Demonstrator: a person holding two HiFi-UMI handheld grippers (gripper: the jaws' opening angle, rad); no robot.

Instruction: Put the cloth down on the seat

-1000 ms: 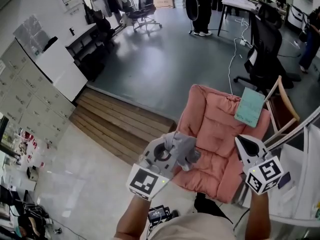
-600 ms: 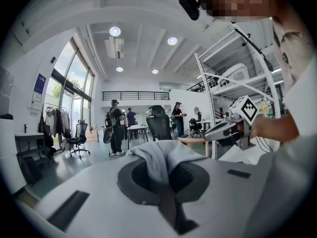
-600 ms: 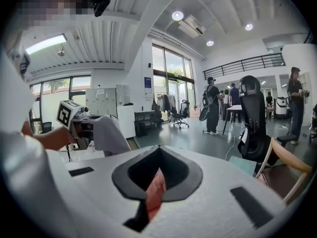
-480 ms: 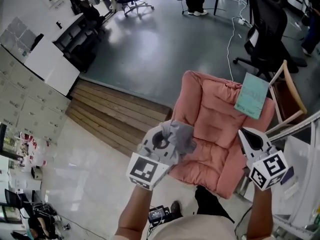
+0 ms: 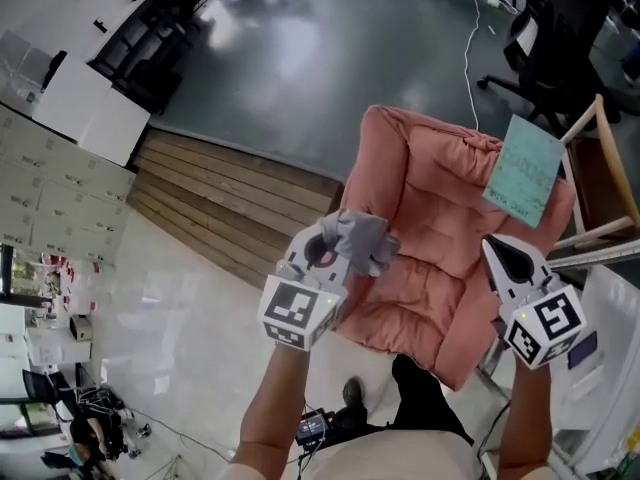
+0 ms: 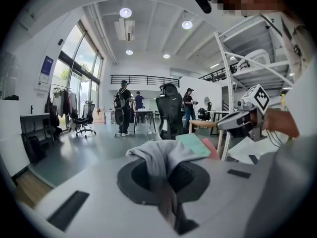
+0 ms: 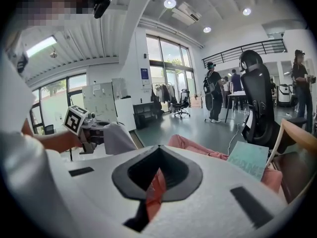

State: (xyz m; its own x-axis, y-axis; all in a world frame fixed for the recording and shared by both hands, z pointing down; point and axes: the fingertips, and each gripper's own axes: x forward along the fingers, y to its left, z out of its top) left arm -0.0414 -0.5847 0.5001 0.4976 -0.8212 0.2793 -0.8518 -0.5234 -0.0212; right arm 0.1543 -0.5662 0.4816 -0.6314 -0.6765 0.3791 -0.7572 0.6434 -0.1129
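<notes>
Both forearms reach up from the bottom edge. The left gripper (image 5: 338,248) pinches the grey cloth (image 5: 362,240) over the pink seat (image 5: 430,218); the right gripper (image 5: 503,255) keeps its jaws together.

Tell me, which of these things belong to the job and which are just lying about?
Job: grey cloth, left tongs clamped on it, pink seat.
Lying about: green paper, black office chair, white floor cable.
</notes>
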